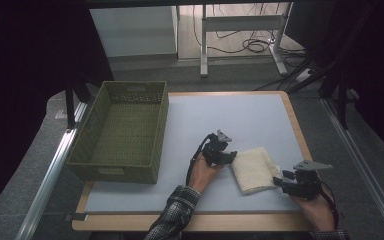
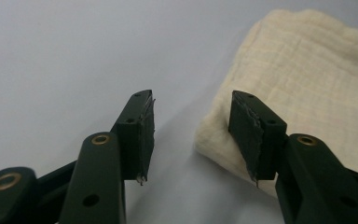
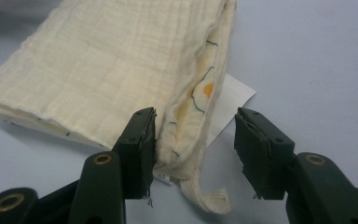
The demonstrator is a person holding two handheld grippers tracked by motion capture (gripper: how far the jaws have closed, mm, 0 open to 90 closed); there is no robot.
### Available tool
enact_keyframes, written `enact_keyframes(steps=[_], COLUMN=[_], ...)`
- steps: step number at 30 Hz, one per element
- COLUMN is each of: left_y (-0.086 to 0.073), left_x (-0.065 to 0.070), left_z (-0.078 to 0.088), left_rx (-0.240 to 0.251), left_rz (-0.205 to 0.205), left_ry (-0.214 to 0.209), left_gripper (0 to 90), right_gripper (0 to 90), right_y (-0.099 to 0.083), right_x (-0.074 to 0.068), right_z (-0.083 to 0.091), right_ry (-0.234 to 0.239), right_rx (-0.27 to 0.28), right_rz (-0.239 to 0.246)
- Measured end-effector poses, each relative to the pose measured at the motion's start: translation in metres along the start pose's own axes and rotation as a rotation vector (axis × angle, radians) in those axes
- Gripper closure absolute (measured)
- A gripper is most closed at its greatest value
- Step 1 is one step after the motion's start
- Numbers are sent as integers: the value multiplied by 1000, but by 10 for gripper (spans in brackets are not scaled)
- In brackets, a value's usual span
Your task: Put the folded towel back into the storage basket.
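High view: a folded cream cloth (image 1: 252, 170) lies flat on the pale blue tabletop (image 1: 240, 117), toward its near right part, well apart from the empty green woven basket (image 1: 121, 131) at the left. The left gripper (image 1: 230, 156) stands at the cloth's left edge and the right gripper (image 1: 278, 181) at its near right corner, so the 2 flank it. Left gripper view: the jaws are parted, with bare tabletop between them; the right-hand jaw rests at or over the cloth (image 2: 307, 79) edge without pinching it, so this gripper is released. Right gripper view: the jaws are likewise parted and straddle the stacked corner of the cloth (image 3: 121, 70); the left-hand jaw lies against the fold, the other stands clear of it, so nothing is clamped. A white label (image 3: 230, 105) pokes out beneath the layers, and a small hem loop (image 3: 209, 198) curls free at the corner. Handling, as a judgement: the cloth looks light, soft and limp, with a crinkled gauze weave that should give good friction but no stiffness; lifted at 1 point it would probably sag and unfold. The sounder hold appears to be across all layers at the folded edge or corner, 1 gripper on each side, rather than on the loop or the label alone.
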State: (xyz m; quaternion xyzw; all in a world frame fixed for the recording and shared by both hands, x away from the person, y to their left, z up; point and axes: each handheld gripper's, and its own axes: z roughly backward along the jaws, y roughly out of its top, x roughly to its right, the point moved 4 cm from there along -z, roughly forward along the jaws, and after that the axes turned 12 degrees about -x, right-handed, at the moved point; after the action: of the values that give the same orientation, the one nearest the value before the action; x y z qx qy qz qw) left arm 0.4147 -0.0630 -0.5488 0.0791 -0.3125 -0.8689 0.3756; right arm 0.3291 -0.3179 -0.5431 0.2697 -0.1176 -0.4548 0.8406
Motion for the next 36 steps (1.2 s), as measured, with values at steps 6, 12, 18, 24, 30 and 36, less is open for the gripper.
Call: enact_keyframes(steps=[6,12,18,24,30,36], left_y=[-6,-10,-11,-11,-6,-1], left_x=[-3,-3,1,5,3,-2], left_z=[-6,-8,-8,-7,-1,10], left_rx=[-24,-13,-18,-10,15,22], left_rz=[2,11,2,-24,-39,-50], left_ry=[-22,-65,-142,-125,-106,-82], left_gripper=[503,537,757,851,860,859], right_gripper=[504,719,800,819,823,822], right_y=[-1,-1,-1,0,1,8], right_x=[0,-7,-7,-8,-9,-10], right_z=[-4,-4,-5,-4,2,9], right_ry=[24,60,100,111,143,150], right_rx=[-3,-14,-20,-29,-13,8], right_rz=[-22,-31,-59,-52,-58,-49])
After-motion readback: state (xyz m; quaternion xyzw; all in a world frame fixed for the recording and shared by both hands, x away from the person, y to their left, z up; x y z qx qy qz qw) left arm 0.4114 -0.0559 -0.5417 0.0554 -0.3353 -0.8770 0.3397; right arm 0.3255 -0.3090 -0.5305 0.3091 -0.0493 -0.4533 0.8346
